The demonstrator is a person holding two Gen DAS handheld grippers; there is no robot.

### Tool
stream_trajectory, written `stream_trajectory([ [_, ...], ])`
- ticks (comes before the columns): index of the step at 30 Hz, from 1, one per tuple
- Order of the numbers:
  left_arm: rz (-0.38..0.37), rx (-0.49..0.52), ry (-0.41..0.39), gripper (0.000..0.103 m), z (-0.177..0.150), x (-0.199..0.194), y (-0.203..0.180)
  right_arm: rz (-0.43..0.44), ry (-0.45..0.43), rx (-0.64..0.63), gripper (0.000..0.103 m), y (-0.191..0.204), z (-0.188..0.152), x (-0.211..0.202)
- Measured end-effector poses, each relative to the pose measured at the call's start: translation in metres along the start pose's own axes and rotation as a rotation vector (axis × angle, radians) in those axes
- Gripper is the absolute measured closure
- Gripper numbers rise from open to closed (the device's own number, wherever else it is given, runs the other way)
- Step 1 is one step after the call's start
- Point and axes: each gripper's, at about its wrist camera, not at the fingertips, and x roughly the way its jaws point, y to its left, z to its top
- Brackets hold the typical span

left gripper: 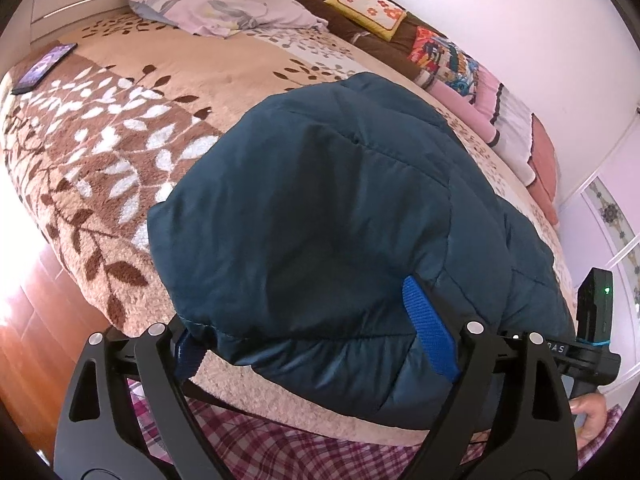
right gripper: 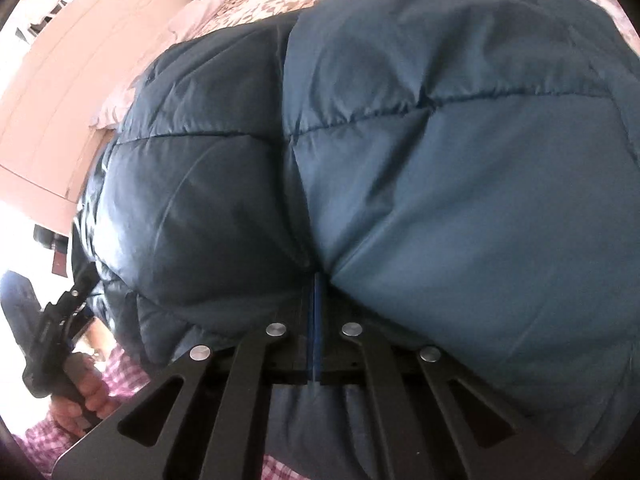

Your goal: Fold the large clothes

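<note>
Blue pads of the right gripper point(right gripper: 315, 320) are pinched shut on the puffy blue jacket point(left gripper: 340, 220) lying on the bed point(left gripper: 120, 128). Left gripper point(left gripper: 316, 344) is wide open around its edge.

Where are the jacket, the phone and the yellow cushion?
jacket point(left gripper: 320, 208): left wrist view, middle of its quilted top.
phone point(left gripper: 44, 67): left wrist view, centre of its screen.
yellow cushion point(left gripper: 370, 10): left wrist view, its flowered face.

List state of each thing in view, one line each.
Blue padded jacket: folded into a puffy bundle on the bed.
Left gripper: open, jaws straddling the jacket's near edge.
Right gripper: shut, pads together against the jacket; pinch not clear.
Phone: lying flat, screen lit.
Pillow: rumpled at bedhead.
</note>
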Motion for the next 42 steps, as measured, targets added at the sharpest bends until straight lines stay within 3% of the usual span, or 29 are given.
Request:
stream_trajectory([
  [8,-0.040,-0.027,0.024,0.016,0.001,0.000,0.009,-0.095,-0.054,-0.057,0.103,0.019,-0.006,-0.004],
  [12,-0.062,-0.053,0.032,0.016,0.001,0.000,0.015,-0.107,-0.116,-0.134,0.102,0.037,-0.006,-0.030],
  [17,-0.082,-0.067,0.038,0.016,0.001,0.001,0.017,-0.081,-0.235,-0.122,0.102,0.047,0.034,-0.057],
  [21,-0.096,-0.071,0.036,0.016,0.001,-0.001,0.020,-0.119,-0.201,-0.090,0.102,0.043,0.076,-0.039],
  [25,-0.103,-0.070,0.029,0.016,0.003,-0.003,0.021,-0.224,-0.128,-0.061,0.103,0.033,0.111,-0.001],
  [27,-0.105,-0.072,0.030,0.016,0.003,-0.003,0.022,-0.210,-0.089,-0.003,0.103,0.020,0.118,0.017],
  [37,-0.108,-0.076,0.045,0.016,0.003,0.000,0.021,-0.147,-0.065,0.084,0.103,0.000,0.114,0.027],
  [42,-0.100,-0.068,0.042,0.016,0.004,0.001,0.019,-0.109,-0.126,0.056,0.102,0.015,0.099,-0.003],
])
